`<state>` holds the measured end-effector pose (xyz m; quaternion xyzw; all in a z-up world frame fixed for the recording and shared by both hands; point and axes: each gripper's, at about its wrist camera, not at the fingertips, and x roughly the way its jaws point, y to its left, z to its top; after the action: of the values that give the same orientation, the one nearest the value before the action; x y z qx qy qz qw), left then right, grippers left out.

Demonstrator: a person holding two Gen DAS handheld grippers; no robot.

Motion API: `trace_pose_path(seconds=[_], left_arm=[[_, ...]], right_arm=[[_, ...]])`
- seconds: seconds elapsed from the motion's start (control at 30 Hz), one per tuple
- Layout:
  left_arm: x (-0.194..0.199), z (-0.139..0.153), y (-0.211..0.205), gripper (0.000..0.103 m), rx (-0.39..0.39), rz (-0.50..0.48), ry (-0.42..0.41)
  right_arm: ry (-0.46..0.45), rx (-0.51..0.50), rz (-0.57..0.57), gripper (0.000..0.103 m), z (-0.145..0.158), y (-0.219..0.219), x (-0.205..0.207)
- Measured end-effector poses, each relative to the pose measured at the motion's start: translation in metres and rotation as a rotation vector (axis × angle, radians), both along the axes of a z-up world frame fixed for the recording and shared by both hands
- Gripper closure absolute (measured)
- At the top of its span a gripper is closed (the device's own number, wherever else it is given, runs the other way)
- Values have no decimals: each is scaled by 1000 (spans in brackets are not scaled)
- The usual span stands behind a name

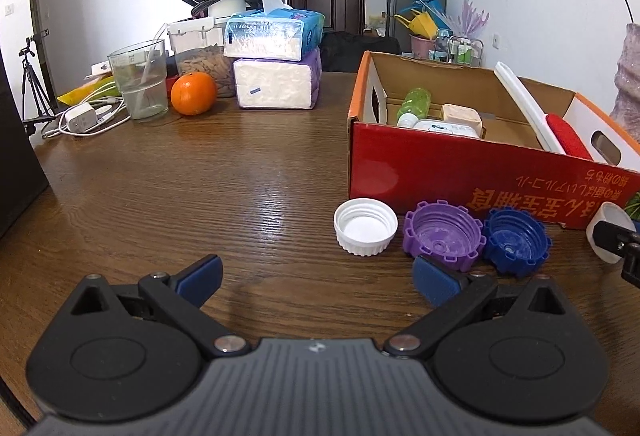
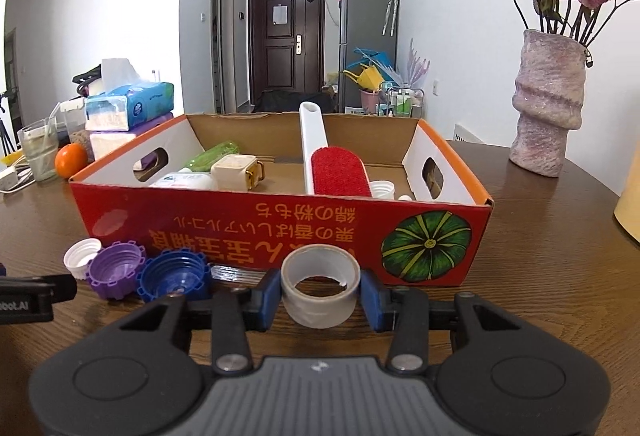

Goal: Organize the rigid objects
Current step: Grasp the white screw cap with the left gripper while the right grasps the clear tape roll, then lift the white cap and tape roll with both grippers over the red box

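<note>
On the brown wood-grain surface (image 1: pixel 200 188), left to right: one set of left tongs (image 1: pixel 316 278), spread wide and empty. Three upturned ribbed plastic caps stood in a row before the box: one white cap (image 1: pixel 365 226), one purple cap (image 1: pixel 443 238), one dark blue cap (image 1: pixel 516 241). One roll of clear tape (image 2: pixel 319 287) was pinched between the blue pads of the right tongs (image 2: pixel 320 294). Behind these stood one red cardboard box (image 2: pixel 280 232), holding one white-handled red lint brush (image 2: pixel 340 172).
</note>
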<state>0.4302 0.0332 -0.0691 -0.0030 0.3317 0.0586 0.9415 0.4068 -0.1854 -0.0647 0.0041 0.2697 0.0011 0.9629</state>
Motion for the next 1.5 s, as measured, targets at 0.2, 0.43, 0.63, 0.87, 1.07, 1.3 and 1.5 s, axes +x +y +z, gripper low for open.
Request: trace_pose_path(seconds=[0.2, 0.43, 0.63, 0.87, 1.07, 1.3, 1.5], left_arm=[[11, -4, -2, 0, 38, 31, 16], [25, -8, -2, 0, 48, 34, 30], [34, -7, -3, 0, 51, 30, 18], [39, -4, -4, 34, 26, -7, -4], [36, -1, -2, 61, -2, -46, -20], [33, 1, 0, 62, 8, -22, -28], [26, 11, 7, 62, 10, 4, -70]], right_arm=[[0, 2, -6, 61, 0, -1, -1], [0, 1, -7, 61, 0, 0, -1], [1, 0, -12, 61, -1, -1, -1], [2, -3, -12, 61, -2, -1, -1], [2, -2, -10, 61, -3, -1, -2], [-11, 2, 1, 61, 0, -1, -4], [-27, 11, 10, 61, 4, -2, -8]])
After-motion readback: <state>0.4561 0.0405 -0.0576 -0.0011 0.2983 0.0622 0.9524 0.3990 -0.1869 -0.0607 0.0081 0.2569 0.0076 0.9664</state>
